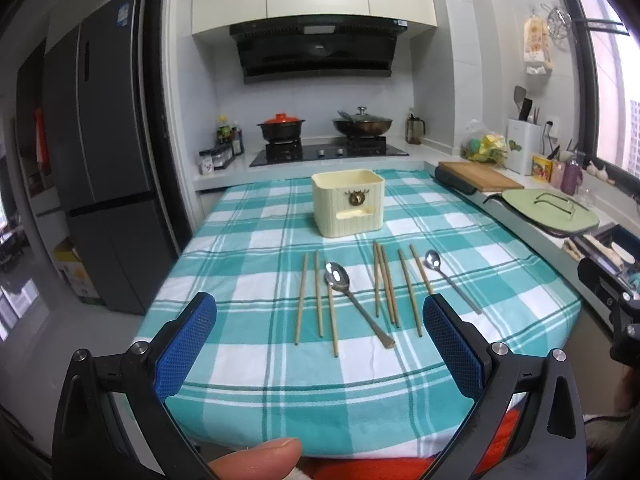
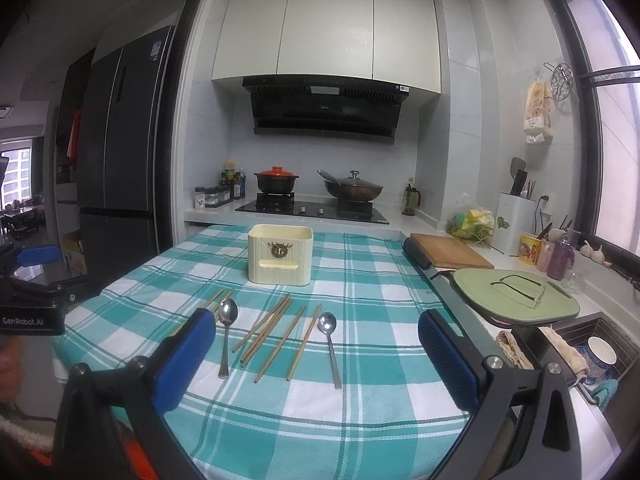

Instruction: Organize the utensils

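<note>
We hold left gripper (image 1: 320, 312) and right gripper (image 2: 316, 332) jaws wide apart, empty; ahead between them lie chopsticks (image 1: 386, 284) and two spoons (image 1: 338, 276), light, stiff, likely slippery steel, so grab mid-handle; beyond sits the holder (image 1: 347, 202); soft checked tablecloth (image 1: 248, 248), small kitchen.

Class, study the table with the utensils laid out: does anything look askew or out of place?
One thing: the larger spoon lies slanted, its handle crossing toward the middle chopsticks, while the smaller spoon sits apart. The cream holder stands upright. Nothing is spilled or damaged.
</note>
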`<state>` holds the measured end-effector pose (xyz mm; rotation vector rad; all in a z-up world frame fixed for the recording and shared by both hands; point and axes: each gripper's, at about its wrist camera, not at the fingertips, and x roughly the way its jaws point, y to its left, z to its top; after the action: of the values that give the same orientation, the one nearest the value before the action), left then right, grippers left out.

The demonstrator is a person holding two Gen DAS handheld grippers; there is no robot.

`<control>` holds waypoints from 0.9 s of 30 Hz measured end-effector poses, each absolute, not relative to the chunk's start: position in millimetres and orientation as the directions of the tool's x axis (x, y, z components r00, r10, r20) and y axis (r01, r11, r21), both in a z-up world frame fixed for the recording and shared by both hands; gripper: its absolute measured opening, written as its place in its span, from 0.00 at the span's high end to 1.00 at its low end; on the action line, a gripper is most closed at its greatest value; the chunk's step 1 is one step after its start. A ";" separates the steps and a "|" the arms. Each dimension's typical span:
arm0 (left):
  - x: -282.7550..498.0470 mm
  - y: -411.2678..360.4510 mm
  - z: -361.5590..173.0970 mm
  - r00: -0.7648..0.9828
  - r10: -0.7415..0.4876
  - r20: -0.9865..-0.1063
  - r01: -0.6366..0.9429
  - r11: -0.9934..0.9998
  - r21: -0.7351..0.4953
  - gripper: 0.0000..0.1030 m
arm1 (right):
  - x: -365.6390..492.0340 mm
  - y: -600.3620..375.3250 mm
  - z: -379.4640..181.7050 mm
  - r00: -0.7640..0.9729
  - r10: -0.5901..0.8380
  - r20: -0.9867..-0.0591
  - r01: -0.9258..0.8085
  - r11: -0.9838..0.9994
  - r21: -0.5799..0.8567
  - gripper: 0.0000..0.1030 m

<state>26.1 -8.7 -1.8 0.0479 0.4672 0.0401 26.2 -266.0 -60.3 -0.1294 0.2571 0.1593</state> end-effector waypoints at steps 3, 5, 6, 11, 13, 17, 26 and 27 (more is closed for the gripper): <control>29.9 -8.0 -1.1 0.893 0.053 -0.446 -0.030 0.998 0.058 0.00 | 28.1 -263.4 -59.8 0.954 0.143 -0.263 -0.178 0.978 -0.113 0.00; 30.9 -7.9 -1.3 0.893 0.051 -0.448 -0.029 0.998 0.058 0.00 | 30.4 -263.0 -60.1 0.953 0.145 -0.266 -0.180 0.977 -0.113 0.00; 31.8 -8.1 -1.7 0.892 0.049 -0.450 -0.026 0.998 0.057 0.00 | 31.9 -262.9 -60.6 0.952 0.145 -0.268 -0.180 0.977 -0.111 0.00; 34.2 -9.6 -3.4 0.889 0.039 -0.457 -0.015 0.998 0.055 0.00 | 33.7 -262.6 -62.6 0.950 0.140 -0.277 -0.177 0.978 -0.110 0.00; 35.0 -9.2 -3.5 0.887 0.034 -0.460 -0.011 0.999 0.052 0.00 | 34.0 -262.3 -62.5 0.950 0.139 -0.280 -0.176 0.978 -0.112 0.00; 36.6 -8.2 -3.7 0.885 0.026 -0.465 -0.006 0.999 0.045 0.00 | 33.6 -263.1 -62.5 0.951 0.135 -0.280 -0.172 0.979 -0.111 0.00; 48.4 -7.3 -11.0 0.861 0.020 -0.508 0.002 0.999 0.043 0.00 | 40.8 -265.7 -65.0 0.940 0.134 -0.314 -0.173 0.980 -0.098 0.00; 50.5 -6.4 -12.2 0.857 0.023 -0.515 -0.002 0.999 0.041 0.00 | 42.2 -265.1 -65.6 0.938 0.134 -0.319 -0.172 0.980 -0.097 0.00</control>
<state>50.5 -6.4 -12.2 0.0392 0.5414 0.0128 42.2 -265.1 -65.6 -0.1246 0.3163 0.1566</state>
